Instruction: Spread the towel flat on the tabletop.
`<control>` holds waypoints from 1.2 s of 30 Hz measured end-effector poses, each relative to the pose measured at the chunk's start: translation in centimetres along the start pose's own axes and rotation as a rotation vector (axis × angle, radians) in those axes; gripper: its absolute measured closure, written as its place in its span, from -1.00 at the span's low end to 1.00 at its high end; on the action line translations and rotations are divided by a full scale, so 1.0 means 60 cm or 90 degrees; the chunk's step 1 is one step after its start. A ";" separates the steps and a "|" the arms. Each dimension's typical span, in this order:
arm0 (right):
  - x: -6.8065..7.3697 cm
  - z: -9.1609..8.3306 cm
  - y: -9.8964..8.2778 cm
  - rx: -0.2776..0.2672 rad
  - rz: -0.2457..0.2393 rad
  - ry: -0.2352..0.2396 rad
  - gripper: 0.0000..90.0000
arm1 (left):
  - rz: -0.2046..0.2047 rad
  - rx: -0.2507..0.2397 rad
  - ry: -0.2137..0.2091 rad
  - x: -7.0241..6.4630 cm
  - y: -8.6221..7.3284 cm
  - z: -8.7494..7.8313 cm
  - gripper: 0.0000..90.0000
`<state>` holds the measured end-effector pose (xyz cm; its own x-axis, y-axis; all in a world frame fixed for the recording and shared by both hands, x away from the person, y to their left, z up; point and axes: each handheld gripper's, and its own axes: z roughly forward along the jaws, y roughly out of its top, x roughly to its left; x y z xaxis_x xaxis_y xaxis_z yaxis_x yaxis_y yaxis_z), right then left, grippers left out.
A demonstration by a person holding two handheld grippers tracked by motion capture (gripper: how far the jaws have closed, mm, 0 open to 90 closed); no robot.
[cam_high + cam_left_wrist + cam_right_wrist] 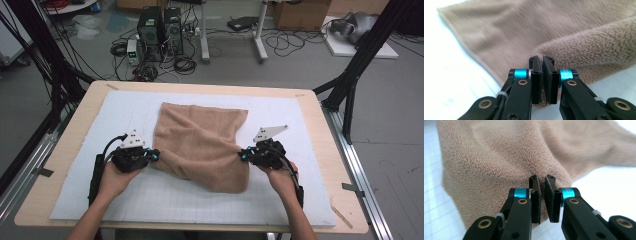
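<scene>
My left claw (pixel 156 155) and right claw (pixel 242 155) each pinch the tan towel (pixel 200 142), which stretches across mid-frame between my 2 claws.

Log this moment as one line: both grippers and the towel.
left gripper: shut on towel left edge | right gripper: shut on towel right edge | towel: rumpled on white mat

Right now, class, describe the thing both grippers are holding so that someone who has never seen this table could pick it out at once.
Find the wooden table with the white gridded mat on top. In the mat's middle lies a tan terry towel, rumpled, its near edge folded. It is the one soft brown thing there, pinched at its sides by the left gripper and the right gripper.
</scene>
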<state>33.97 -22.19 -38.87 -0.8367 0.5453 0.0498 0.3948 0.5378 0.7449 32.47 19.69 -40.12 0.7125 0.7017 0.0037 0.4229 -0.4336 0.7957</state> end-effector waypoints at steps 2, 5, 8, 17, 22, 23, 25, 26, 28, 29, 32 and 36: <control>-0.011 0.000 0.007 -0.008 0.011 -0.011 0.87 | -0.007 -0.004 0.011 0.007 0.010 0.006 0.90; -0.029 0.006 0.017 -0.008 0.027 -0.026 0.87 | -0.028 -0.006 0.028 0.024 0.024 0.024 0.90; -0.051 0.020 0.021 -0.004 0.044 -0.037 0.87 | -0.052 -0.011 0.043 0.039 0.031 0.042 0.90; -0.076 0.065 0.009 0.042 0.079 -0.028 0.79 | -0.061 0.047 0.032 0.048 0.028 0.088 0.75; -0.069 0.041 0.012 0.007 0.079 -0.030 0.61 | -0.055 0.020 0.023 0.042 0.034 0.058 0.51; -0.066 0.034 0.012 0.003 0.076 -0.027 0.57 | -0.053 0.017 0.024 0.040 0.035 0.053 0.48; -0.060 0.025 0.012 -0.004 0.075 -0.034 0.49 | -0.045 0.014 0.021 0.038 0.035 0.042 0.45; -0.054 0.015 0.012 -0.009 0.071 -0.040 0.42 | -0.041 0.011 0.019 0.037 0.034 0.037 0.39; -0.052 0.011 0.013 -0.012 0.068 -0.042 0.41 | -0.038 0.008 0.019 0.036 0.033 0.028 0.37; -0.049 0.007 0.013 -0.011 0.066 -0.043 0.38 | -0.038 0.006 0.018 0.034 0.032 0.023 0.36; -0.040 -0.004 0.012 -0.016 0.057 -0.040 0.35 | -0.025 0.002 0.008 0.028 0.029 0.010 0.30; -0.021 -0.016 0.010 -0.021 0.040 -0.034 0.31 | 0.000 0.002 0.001 0.012 0.024 -0.004 0.26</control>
<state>34.92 -23.16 -37.86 -0.7886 0.6118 0.0620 0.4327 0.4804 0.7628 33.47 19.71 -38.84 0.7120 0.7022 0.0042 0.4247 -0.4353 0.7938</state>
